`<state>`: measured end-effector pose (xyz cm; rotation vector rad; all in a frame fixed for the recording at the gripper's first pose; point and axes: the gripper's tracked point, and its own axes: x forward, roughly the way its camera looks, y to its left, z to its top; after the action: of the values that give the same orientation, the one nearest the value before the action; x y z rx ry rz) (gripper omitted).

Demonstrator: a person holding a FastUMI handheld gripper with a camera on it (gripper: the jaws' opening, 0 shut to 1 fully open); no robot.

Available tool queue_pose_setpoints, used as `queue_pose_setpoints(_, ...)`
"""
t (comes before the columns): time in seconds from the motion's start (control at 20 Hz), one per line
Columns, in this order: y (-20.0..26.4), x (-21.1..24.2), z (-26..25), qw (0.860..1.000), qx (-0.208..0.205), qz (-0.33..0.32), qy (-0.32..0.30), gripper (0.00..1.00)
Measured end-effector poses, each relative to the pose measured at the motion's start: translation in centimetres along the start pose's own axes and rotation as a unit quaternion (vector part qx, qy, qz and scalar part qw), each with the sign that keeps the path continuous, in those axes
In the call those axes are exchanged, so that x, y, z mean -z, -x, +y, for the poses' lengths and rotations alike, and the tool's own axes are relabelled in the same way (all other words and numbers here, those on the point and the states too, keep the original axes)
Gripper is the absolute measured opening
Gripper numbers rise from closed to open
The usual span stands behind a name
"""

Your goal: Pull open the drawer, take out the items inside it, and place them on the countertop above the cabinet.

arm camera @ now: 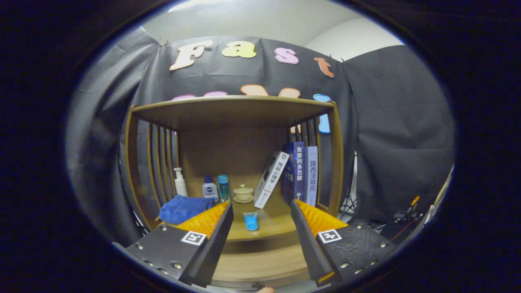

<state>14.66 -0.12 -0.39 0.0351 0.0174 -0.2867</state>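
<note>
Hand-held gripper [260, 211] spread wide, nothing between its fingers [222, 228]. Below and just ahead, a curved wooden front — probably the drawer [260, 264], apparently closed, though hard to tell at this angle. Above it the table [281, 221] of the cabinet, with a small blue cup [250, 221] between the fingers. Further back a folded blue towel [183, 207], pump bottle [180, 182], two small bottles [215, 188], lidded teacup [244, 193] — then a leaning book [270, 179] beside upright books [303, 173].
</note>
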Motion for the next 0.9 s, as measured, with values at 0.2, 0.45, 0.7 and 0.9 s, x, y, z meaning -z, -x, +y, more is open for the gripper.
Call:
queue_pose_setpoints(0.2, 2.6, 3.2, -0.2, 1.000, 0.005, 0.007, -0.008, 0.85)
queue_pose_setpoints(0.45, 5.9, 7.5, -0.3, 0.999, 0.011, 0.022, -0.032, 0.85)
queue_pose_setpoints(0.7, 9.0, 13.3, -0.8, 0.996, 0.022, 0.080, -0.037, 0.85)
queue_pose_setpoints(0.9, 10.5, 16.9, -0.2, 0.993, 0.012, 0.112, -0.045, 0.85)
